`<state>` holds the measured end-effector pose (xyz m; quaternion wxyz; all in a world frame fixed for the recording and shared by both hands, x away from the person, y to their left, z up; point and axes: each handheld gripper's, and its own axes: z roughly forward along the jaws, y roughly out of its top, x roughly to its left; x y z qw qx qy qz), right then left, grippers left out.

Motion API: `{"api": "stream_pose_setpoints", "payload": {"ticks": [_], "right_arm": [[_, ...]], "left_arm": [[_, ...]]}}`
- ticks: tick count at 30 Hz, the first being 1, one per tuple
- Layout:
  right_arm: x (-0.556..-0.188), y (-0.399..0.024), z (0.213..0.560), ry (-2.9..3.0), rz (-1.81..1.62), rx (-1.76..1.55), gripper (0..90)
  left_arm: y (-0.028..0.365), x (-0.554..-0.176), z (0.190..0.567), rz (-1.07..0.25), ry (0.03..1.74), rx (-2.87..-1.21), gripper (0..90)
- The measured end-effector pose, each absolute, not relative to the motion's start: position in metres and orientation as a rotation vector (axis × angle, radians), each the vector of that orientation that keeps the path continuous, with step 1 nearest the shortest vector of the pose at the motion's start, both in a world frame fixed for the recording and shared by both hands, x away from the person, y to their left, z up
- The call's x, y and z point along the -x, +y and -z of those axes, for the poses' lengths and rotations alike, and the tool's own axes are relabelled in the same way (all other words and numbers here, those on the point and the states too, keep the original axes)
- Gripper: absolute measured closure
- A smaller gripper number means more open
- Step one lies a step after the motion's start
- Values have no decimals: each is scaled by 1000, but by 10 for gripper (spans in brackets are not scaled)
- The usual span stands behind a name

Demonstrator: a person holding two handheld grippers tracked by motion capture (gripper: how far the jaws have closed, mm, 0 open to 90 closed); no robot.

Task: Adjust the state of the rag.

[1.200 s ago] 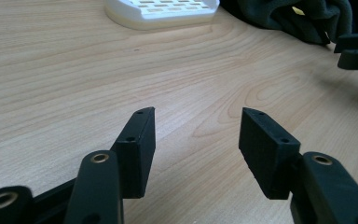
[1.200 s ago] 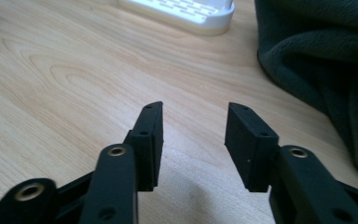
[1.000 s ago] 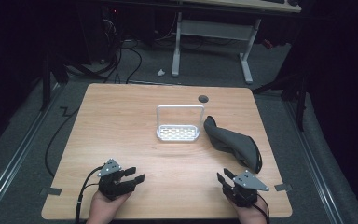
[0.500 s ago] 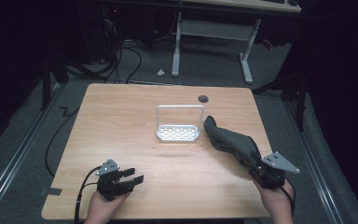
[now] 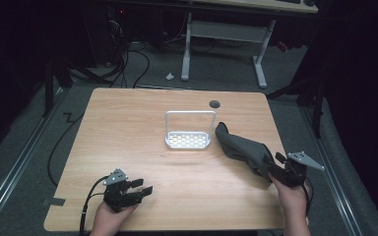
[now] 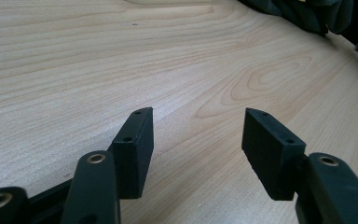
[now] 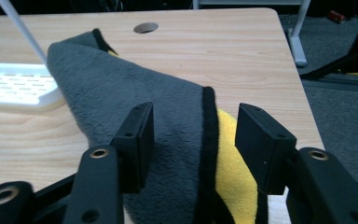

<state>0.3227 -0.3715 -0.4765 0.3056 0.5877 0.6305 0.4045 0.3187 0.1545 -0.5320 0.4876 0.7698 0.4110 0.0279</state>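
The right gripper point(image 7: 193, 140) has just been opening its jaws; they now stand wide astride the near end of the grey cloth point(image 7: 135, 112), pads not pressing. The cloth's long axis runs ahead toward the white rack point(image 5: 188, 140). The left gripper point(image 5: 140, 189), also open, is well apart.

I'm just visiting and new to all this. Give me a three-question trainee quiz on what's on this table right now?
1. True or false: the left gripper holds the cloth.
2. What lies between the right gripper's jaws: A) white tray, B) grey cloth, C) cable?
3. What colour is the cloth's underside?

Key:
1. False; its jaws stand open over bare table.
2. B, the grey cloth; the jaws have just been opening and are not pressing it.
3. Yellow, seen in the right gripper view.
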Motion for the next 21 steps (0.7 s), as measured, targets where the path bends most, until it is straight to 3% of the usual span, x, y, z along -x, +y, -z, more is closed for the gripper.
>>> {"api": "stream_pose_setpoints", "payload": {"ticks": [5,9,10,11,14,21], "right_arm": [[-324,-371,486,1699,-1088,-1568,482],[-322,-367,496,1797,-1078,-1548,645],[-322,-367,496,1797,-1078,-1548,645],[-320,-364,498,1827,-1061,-1534,740],[-315,-358,499,1863,-1043,-1506,803],[-312,-338,507,1970,-957,-1458,831]], "left_arm": [[153,-317,530,-79,998,-1870,439],[150,-314,526,-75,981,-1866,436],[149,-312,525,-76,971,-1868,436],[146,-310,523,-81,951,-1879,434],[144,-308,522,-81,939,-1884,433],[141,-308,522,-79,927,-1896,432]]}}
